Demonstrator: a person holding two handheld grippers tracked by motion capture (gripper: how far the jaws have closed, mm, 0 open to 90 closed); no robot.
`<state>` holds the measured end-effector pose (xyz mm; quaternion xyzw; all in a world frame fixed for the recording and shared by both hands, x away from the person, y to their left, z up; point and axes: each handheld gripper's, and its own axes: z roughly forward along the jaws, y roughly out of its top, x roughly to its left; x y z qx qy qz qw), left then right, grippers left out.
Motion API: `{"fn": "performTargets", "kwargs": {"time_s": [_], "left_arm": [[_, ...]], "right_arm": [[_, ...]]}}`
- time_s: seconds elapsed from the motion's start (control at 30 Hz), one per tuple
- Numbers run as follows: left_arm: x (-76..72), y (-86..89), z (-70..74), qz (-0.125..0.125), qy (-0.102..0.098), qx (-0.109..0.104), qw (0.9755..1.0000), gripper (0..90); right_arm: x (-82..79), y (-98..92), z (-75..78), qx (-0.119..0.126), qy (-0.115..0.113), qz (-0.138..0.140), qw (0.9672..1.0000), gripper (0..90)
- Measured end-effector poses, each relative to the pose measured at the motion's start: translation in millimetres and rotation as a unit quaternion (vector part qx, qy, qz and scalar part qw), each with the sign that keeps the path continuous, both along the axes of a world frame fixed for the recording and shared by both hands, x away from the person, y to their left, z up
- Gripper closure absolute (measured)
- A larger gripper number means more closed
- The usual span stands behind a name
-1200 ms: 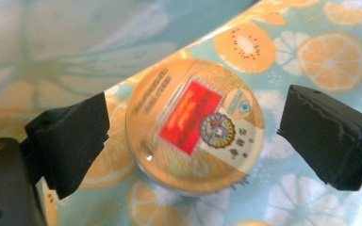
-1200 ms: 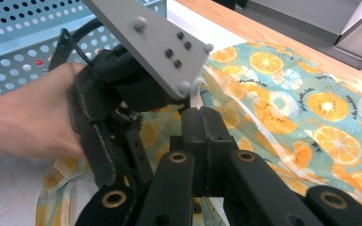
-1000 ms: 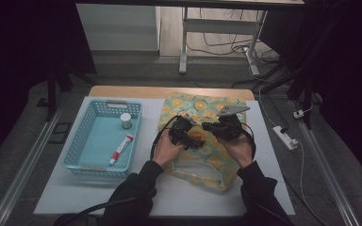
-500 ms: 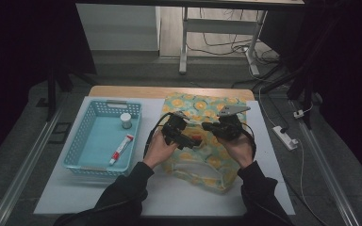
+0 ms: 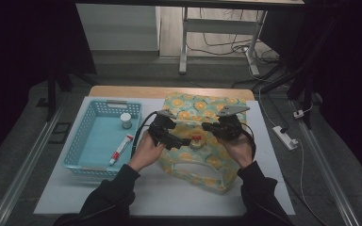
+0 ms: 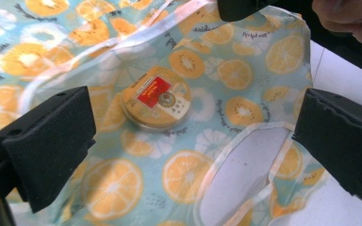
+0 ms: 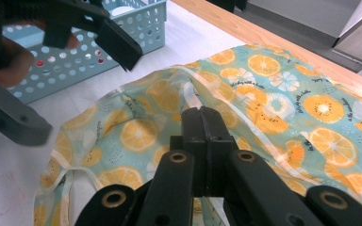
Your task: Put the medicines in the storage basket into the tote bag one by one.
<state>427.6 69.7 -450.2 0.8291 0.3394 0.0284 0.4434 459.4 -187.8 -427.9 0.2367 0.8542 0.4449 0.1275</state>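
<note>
A fruit-print bag (image 5: 193, 162) lies on the white mat (image 5: 94, 193). A round tin with a red label (image 6: 156, 97) rests on the bag's lower layer just under its lifted rim; it is also seen from above as a small disc (image 5: 196, 140). My left gripper (image 6: 195, 141) hovers over the tin with its jaws wide. They have just been opening, and nothing is gripped between them. From above, the left gripper (image 5: 174, 134) is left of the tin. My right gripper (image 7: 201, 113) is shut on the bag's white-edged rim and holds it up (image 5: 210, 127).
A blue basket (image 5: 78, 165) stands at the left of the mat with a small jar (image 5: 126, 120) and a red-and-white tube (image 5: 121, 148) in it. The wooden table edge (image 5: 169, 92) runs behind the bag. A power strip (image 5: 285, 136) lies off the table's right side.
My left gripper has drawn back to the left and risen from the bag, leaving the tin lying there. The right gripper has kept still on the rim.
</note>
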Motion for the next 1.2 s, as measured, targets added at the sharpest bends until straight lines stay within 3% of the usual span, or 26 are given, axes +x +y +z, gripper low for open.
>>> {"fn": "performTargets", "kwargs": {"time_s": [0.33, 0.57, 0.83, 0.97, 1.2], "left_arm": [[-10.0, 23.9, 6.0, -0.01, -0.01, 0.002, 0.9999, 0.0], [-15.5, 43.5, 4.2, 0.002, -0.004, 0.011, 0.9999, 0.0], [-23.0, 68.1, 3.1, 0.027, 0.001, 0.005, 0.9996, 0.0], [-27.5, 81.6, 3.0, 0.043, 0.0, 0.013, 0.999, 0.1], [-35.8, 111.6, 1.3, 0.089, -0.002, 0.028, 0.9956, 0.1]], "right_arm": [[-0.3, 0.1, -0.4, 0.0, 0.002, 0.001, 1.0, 90.0], [-0.7, 1.2, -0.6, 0.0, 0.001, 0.003, 1.0, 90.0], [-0.9, 1.7, -1.3, -0.001, 0.002, 0.004, 1.0, 90.0], [-1.2, 2.4, -1.7, -0.004, 0.003, 0.004, 1.0, 90.0], [-0.9, 1.8, -1.7, -0.004, 0.002, 0.002, 1.0, 90.0]]}}
